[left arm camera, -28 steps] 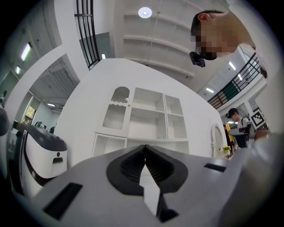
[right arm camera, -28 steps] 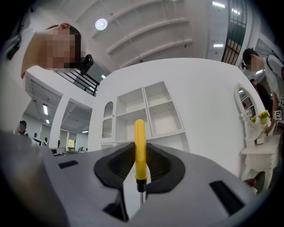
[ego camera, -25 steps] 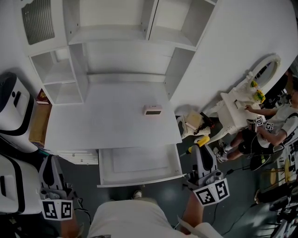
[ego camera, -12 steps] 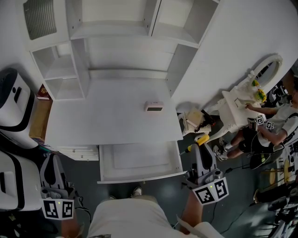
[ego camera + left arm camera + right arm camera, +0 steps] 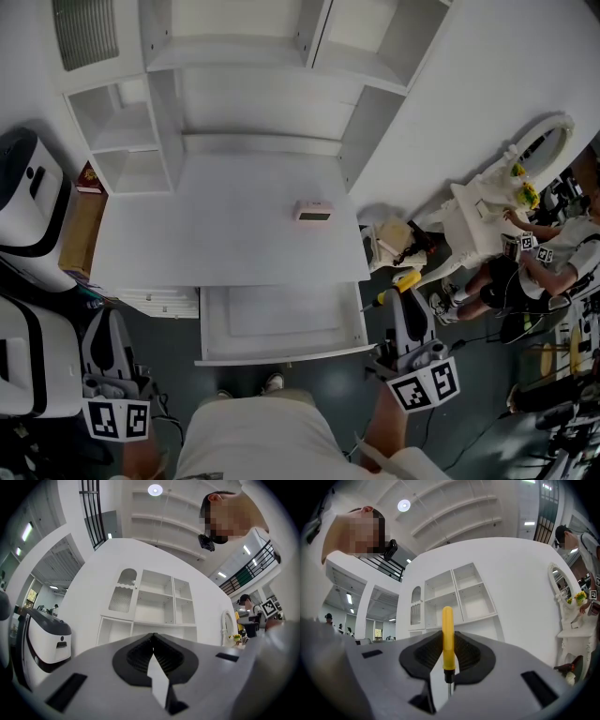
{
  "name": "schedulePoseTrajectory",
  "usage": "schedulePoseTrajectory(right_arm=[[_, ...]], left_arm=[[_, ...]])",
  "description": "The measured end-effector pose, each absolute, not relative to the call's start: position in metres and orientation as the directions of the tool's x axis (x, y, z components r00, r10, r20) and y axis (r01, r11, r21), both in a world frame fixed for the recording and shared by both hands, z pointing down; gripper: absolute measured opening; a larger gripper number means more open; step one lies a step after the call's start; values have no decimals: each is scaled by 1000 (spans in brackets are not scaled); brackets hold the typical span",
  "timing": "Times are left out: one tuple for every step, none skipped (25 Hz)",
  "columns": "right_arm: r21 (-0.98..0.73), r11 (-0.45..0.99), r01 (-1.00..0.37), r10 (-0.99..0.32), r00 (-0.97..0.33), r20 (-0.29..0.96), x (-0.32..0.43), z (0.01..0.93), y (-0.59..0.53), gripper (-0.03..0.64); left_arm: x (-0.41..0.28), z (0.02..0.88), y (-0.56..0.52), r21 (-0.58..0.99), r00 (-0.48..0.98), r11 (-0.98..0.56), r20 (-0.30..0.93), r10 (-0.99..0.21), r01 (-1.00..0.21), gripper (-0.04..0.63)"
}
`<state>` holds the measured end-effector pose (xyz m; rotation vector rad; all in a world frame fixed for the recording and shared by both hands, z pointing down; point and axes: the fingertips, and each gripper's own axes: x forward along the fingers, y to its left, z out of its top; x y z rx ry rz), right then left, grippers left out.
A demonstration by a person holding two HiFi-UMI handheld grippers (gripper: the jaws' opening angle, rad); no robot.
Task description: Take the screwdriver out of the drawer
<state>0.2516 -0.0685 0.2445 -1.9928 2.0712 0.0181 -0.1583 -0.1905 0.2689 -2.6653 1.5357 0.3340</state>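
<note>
My right gripper (image 5: pixel 405 302) is shut on a yellow-handled screwdriver (image 5: pixel 401 284), held just right of the open white drawer (image 5: pixel 281 354). In the right gripper view the screwdriver (image 5: pixel 447 637) stands upright between the pads, handle up and metal shaft down, with the gripper (image 5: pixel 448 652) clamped on it. The drawer is pulled out under the white desk (image 5: pixel 225 244) and looks empty inside. My left gripper (image 5: pixel 108 339) hangs at the lower left, away from the drawer. In the left gripper view this gripper (image 5: pixel 153 651) has its jaws together with nothing between them.
A small pink device (image 5: pixel 313 211) lies on the desk top. White shelves (image 5: pixel 253 84) rise behind the desk. White-and-black machines (image 5: pixel 28 206) stand to the left. At the right a person (image 5: pixel 553 262) sits by a white vanity with an oval mirror (image 5: pixel 534 145).
Both grippers stay where they were. The view has shifted slightly, so the desk and shelves sit a little lower in the picture.
</note>
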Motion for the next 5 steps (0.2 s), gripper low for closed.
schedulePoseTrajectory(right_arm=[[-173,58,-983,-980,-23,-200,251,244,-70,84],[-172,61,-983,-980,-26,-200,250,244,-70,84],[-172,63,-983,-980,-28,-199,250,245,-71,84],[-172,64,-983,-980,-29,-199,249,245,-71,84],[-172,65,-983,-980,-30,-198,249,245,-72,84]], left_arm=[[-158,269,-190,66,485,-507,-209,-849,-859,15],[-157,269,-190,66,487,-509,-209,-848,-858,15],[-156,269,-190,66,488,-510,-210,-847,-857,15],[-155,269,-189,67,489,-512,-210,-846,-857,15],[-154,268,-189,68,491,-513,-211,-846,-856,15]])
